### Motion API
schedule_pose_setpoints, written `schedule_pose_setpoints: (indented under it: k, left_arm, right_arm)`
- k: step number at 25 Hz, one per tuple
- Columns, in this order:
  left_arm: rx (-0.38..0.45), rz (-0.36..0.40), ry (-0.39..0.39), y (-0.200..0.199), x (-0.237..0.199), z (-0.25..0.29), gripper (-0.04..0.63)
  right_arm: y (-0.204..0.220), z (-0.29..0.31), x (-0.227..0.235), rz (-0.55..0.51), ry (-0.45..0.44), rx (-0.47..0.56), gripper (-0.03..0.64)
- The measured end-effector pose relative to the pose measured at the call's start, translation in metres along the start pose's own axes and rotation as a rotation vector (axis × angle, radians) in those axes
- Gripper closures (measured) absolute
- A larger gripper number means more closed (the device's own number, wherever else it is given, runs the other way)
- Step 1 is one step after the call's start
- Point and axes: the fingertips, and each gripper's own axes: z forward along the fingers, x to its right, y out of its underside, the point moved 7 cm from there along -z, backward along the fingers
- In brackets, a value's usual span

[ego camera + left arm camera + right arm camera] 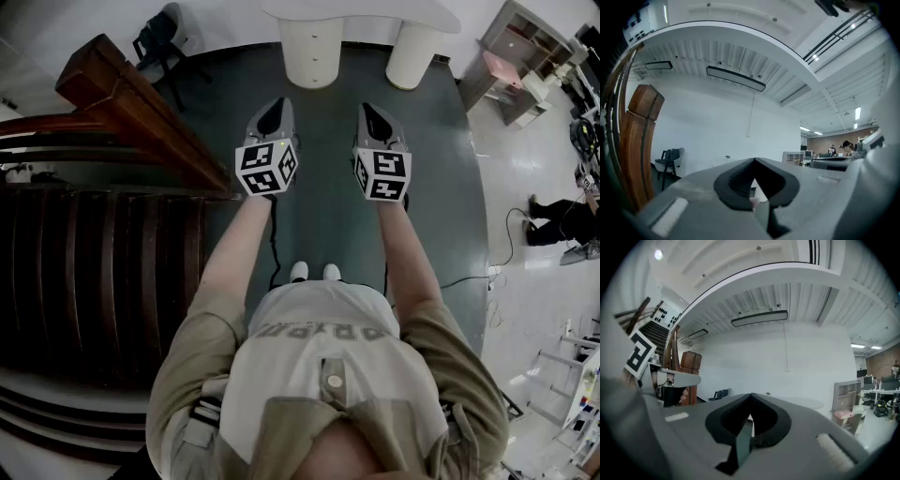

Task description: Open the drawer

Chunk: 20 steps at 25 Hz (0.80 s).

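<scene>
A white desk (361, 11) stands ahead of me at the far edge of the dark floor mat. Under it sit a white drawer pedestal (312, 52) with small knobs and a round white leg (412, 56). My left gripper (272, 114) and right gripper (370, 117) are held level side by side, well short of the pedestal. Both are shut and hold nothing. In the left gripper view the jaws (753, 161) meet at their tips. The right gripper view shows the same (751, 397), with the white desktop (805, 401) beyond.
A dark wooden staircase (103, 272) with a thick banister (141, 108) fills the left. A black chair (159, 37) stands at the back left, and a shelf unit (520, 47) at the back right. A person's legs (562, 220) and floor cables (506, 253) lie to the right.
</scene>
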Motion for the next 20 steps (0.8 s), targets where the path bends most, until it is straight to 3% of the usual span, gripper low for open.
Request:
schedule_pose_setpoints:
  k: [8, 16, 20]
  left_arm:
    - [0.006, -0.023, -0.025, -0.0026, -0.0059, 0.0018, 0.589]
    - [-0.001, 0.050, -0.004, -0.0009, 0.0002, 0.0051, 0.589]
    - [-0.012, 0.048, -0.003, 0.0025, 0.0027, 0.0068, 0.589]
  right_arm:
    - [-0.0019, 0.0006, 0.0006, -0.018, -0.019, 0.009, 0.618]
    - [-0.0002, 0.0037, 0.0039, -0.016, -0.017, 0.007, 0.618]
    - [0.0010, 0.0018, 0.0094, -0.008, -0.015, 0.006, 0.618]
